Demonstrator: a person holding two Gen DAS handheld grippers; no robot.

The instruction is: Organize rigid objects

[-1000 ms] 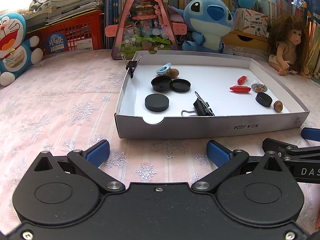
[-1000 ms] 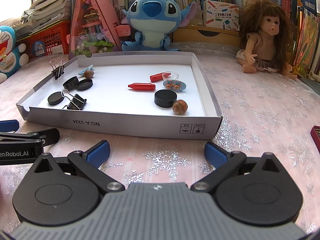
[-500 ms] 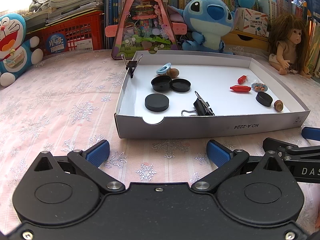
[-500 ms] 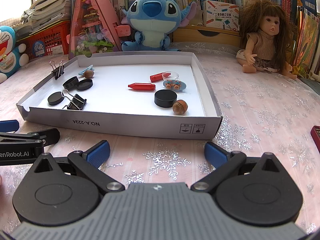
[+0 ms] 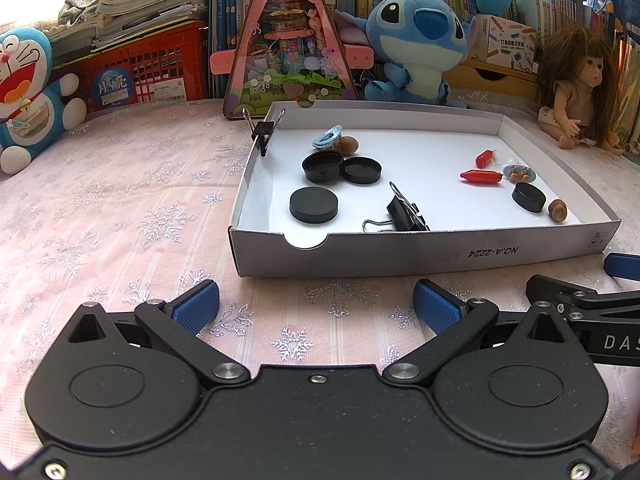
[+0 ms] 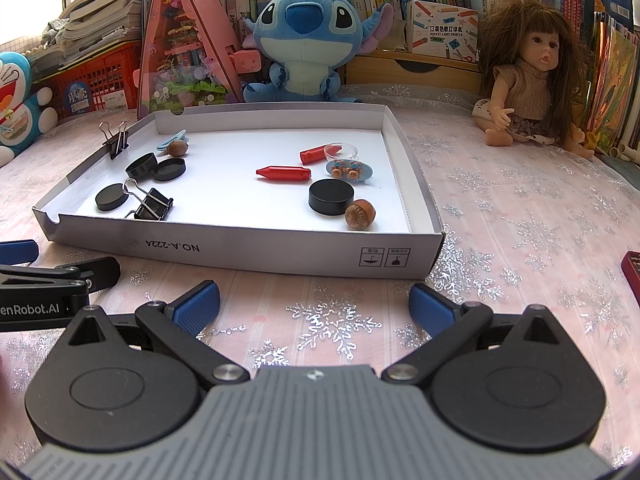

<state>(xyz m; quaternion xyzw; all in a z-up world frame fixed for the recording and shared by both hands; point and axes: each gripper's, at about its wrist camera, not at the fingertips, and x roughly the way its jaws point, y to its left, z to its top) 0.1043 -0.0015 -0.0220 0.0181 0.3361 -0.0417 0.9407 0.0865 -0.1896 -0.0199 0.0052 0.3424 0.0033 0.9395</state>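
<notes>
Grippers: left (image 5: 316, 304) and right (image 6: 314, 306), jaws wide, empty, unmoved since earlier, near side of tray (image 5: 400, 254); contents unchanged.

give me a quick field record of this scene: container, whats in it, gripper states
container: shallow white cardboard tray on the pink snowflake tablecloth
clips: black binder clip lying inside; another black binder clip clamped on the tray's left wall
discs: four round black caps, one beside a brown acorn
red: long red plastic piece
left hand-held gripper: open, empty
right hand-held gripper: open, empty
</notes>
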